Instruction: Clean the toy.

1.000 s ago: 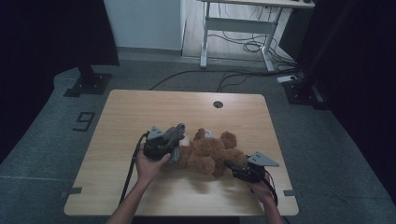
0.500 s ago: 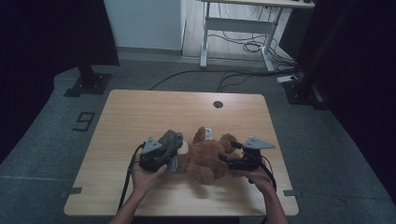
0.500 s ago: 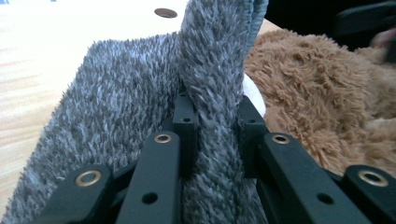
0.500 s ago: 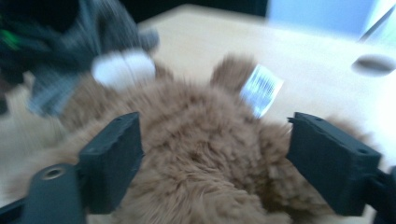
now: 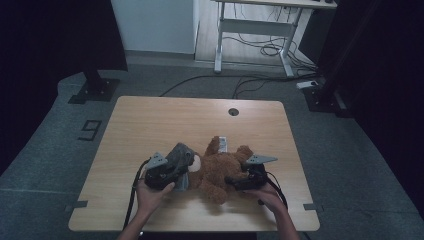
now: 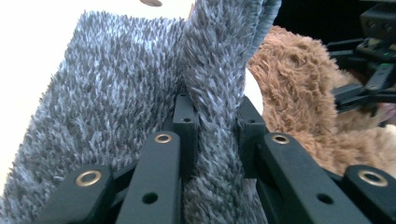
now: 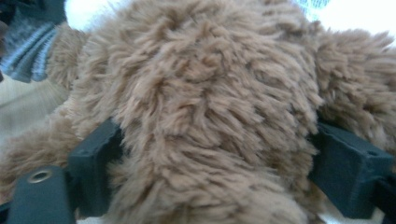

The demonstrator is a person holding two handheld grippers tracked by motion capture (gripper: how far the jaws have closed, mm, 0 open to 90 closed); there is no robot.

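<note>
Brown teddy bear (image 5: 220,167) lies near the front edge of the table (image 5: 150,120). Left gripper (image 6: 212,126) is clamped on a fold of grey fuzzy fabric (image 6: 116,93) at the bear's head, maybe a hat. Right gripper (image 7: 210,140) has just been opening; jaws wide, straddling the torso, apparently not squeezing. Bear looks soft, light, squashy: grab the trunk, not the limbs.

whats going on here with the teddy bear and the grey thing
A person at a wooden table works a brown teddy bear with a gripper in each hand. The left gripper is clamped on a fold of fuzzy grey fabric, apparently a hat or garment, at the bear's head. The right gripper has just been opening, and its jaws stand wide around the bear's body.
</note>
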